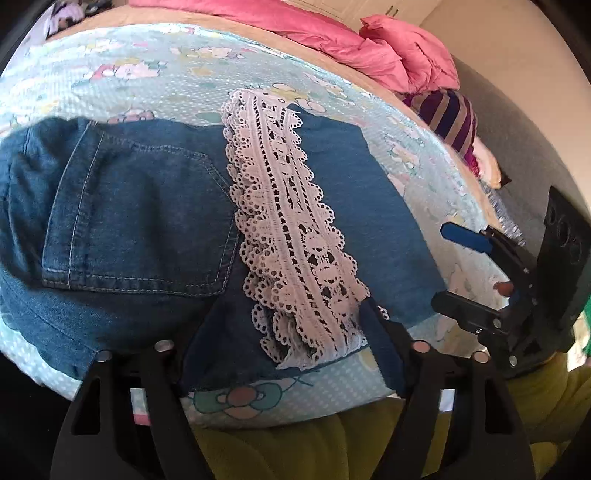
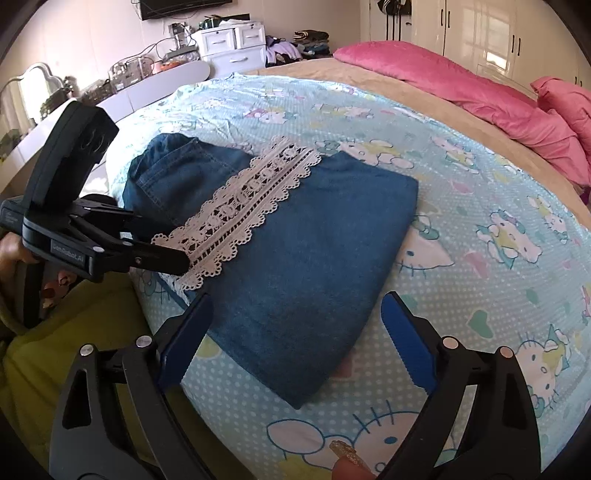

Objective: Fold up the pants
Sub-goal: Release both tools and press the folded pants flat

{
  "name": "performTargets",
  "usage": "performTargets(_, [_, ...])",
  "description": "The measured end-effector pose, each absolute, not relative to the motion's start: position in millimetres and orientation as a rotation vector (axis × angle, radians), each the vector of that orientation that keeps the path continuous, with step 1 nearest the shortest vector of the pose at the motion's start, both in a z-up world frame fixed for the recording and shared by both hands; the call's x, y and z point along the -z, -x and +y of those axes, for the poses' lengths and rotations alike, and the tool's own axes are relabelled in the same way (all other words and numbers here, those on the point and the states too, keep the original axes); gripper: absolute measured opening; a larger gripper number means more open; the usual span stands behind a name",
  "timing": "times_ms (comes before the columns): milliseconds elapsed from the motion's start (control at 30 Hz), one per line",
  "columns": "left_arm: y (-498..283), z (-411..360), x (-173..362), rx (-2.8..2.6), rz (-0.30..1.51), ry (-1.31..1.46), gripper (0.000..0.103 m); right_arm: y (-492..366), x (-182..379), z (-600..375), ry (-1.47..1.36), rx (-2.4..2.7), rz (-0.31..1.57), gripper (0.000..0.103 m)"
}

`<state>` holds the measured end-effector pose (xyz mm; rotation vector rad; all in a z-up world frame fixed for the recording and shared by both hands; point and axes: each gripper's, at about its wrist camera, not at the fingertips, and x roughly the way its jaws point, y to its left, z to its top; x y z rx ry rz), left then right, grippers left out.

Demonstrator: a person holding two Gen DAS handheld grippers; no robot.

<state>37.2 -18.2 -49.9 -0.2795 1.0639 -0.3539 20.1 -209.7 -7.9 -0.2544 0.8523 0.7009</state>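
The blue denim pants (image 1: 147,221) lie folded on the bed, with a band of white lace trim (image 1: 288,240) across them. They also show in the right wrist view (image 2: 295,258), lace (image 2: 243,206) toward the left. My left gripper (image 1: 288,354) is open, its fingers spread over the near edge of the folded pants by the lace end. My right gripper (image 2: 295,332) is open, its blue-padded fingers either side of the pants' near corner. Each gripper shows in the other's view: the right gripper (image 1: 458,266) and the left gripper (image 2: 173,262).
The bed has a light blue cartoon-print sheet (image 2: 480,229) and pink bedding (image 2: 461,85) at the far side. A striped garment (image 1: 447,118) lies at the bed's right edge. A white dresser (image 2: 232,44) and cupboards (image 2: 480,33) stand beyond. My yellow-green clothing (image 1: 332,443) is at the near edge.
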Motion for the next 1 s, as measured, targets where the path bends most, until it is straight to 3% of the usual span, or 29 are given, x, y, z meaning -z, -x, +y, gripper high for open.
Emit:
performTargets(33, [-38, -20, 51, 0.356, 1.068, 0.269, 0.040, -20, 9, -208, 0.258, -0.703, 0.853, 0.086])
performTargets(67, [-38, -22, 52, 0.351, 1.073, 0.260, 0.038, -19, 9, -205, 0.263, -0.709, 0.854, 0.086])
performTargets(133, [-36, -23, 48, 0.367, 1.066, 0.250, 0.024, -17, 9, -200, 0.268, -0.731, 0.852, 0.083])
performTargets(200, [-29, -23, 41, 0.380, 1.041, 0.224, 0.022, -13, 6, -194, 0.275, -0.762, 0.836, 0.081])
performTargets(500, [-33, -27, 49, 0.377, 1.073, 0.165, 0.027, -22, 31, -191, 0.308, -0.729, 0.945, 0.070])
performTargets(800, [-32, -27, 50, 0.382, 1.063, 0.154, 0.028, -23, 33, -191, 0.296, -0.726, 0.951, 0.070])
performTargets(1000, [-27, -24, 41, 0.376, 1.029, 0.153, 0.039, -23, 22, -197, 0.276, -0.719, 0.930, 0.070])
